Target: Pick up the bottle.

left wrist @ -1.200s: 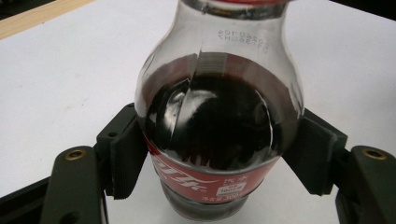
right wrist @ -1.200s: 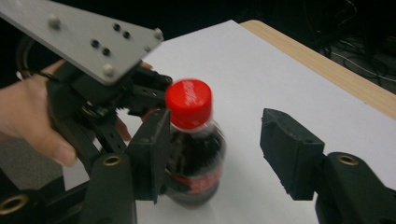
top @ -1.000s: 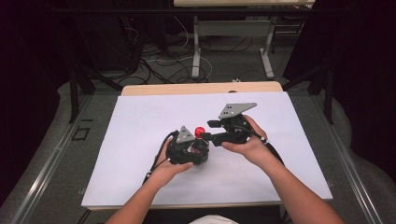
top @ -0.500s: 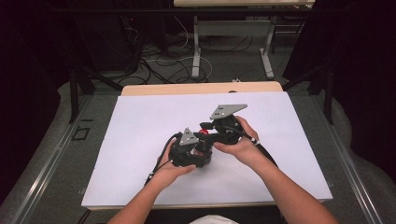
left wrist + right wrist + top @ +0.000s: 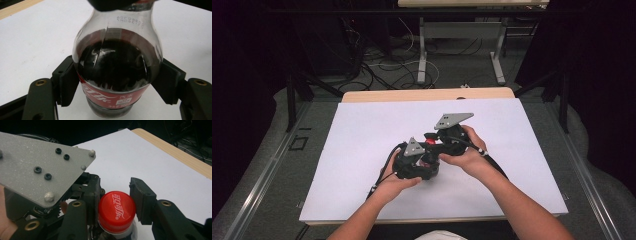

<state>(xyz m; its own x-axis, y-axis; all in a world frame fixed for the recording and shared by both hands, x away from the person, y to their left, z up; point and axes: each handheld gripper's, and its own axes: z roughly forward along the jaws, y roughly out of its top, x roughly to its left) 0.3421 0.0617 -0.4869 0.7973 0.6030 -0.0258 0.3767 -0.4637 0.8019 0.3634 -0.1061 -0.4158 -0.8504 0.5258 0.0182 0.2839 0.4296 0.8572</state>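
Note:
A cola bottle [image 5: 116, 72] with dark drink and a red label stands between the pads of my left gripper [image 5: 117, 85], which is shut on its body. In the high view the left gripper [image 5: 414, 162] sits mid-table with the bottle in it. My right gripper [image 5: 434, 142] comes in from the right at the bottle's top. Its jaws have just been closing on the red cap [image 5: 117, 211], and the right gripper [image 5: 116, 202] now has both pads against the cap's sides. The left gripper's grey plate [image 5: 37, 167] is close by at the left of the right gripper view.
A white sheet [image 5: 362, 130] covers the table, whose wooden edge [image 5: 427, 94] lies at the far side. Cables and table legs [image 5: 422, 55] stand on the floor beyond. Black cables trail from both grippers across the sheet.
The right gripper has moved left onto the bottle's top and closed round the red cap, which now mostly hides beneath it. The left gripper has stayed put with the bottle.

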